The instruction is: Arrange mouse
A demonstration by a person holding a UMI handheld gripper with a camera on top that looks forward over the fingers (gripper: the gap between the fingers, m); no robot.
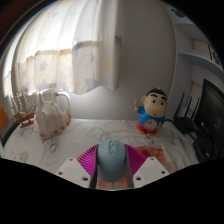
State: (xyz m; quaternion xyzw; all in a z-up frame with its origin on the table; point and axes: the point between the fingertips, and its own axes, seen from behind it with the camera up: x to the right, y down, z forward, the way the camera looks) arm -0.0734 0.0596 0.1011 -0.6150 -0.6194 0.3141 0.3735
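Note:
A grey-blue computer mouse (pixel 110 163) sits between my gripper's (pixel 111 168) two fingers, its scroll wheel facing up and its nose pointing away. The magenta pads (pixel 88 162) press against both its sides, so the fingers are shut on it. The mouse is held above a white patterned tablecloth (pixel 100 132). The mouse's rear end is hidden low between the fingers.
A clear glass jar (pixel 51 112) stands beyond the fingers to the left. A cartoon boy figurine (pixel 152 112) in red and blue stands to the right. A dark monitor edge (pixel 208 108) is farther right. Sheer curtains (pixel 70 50) hang behind the table.

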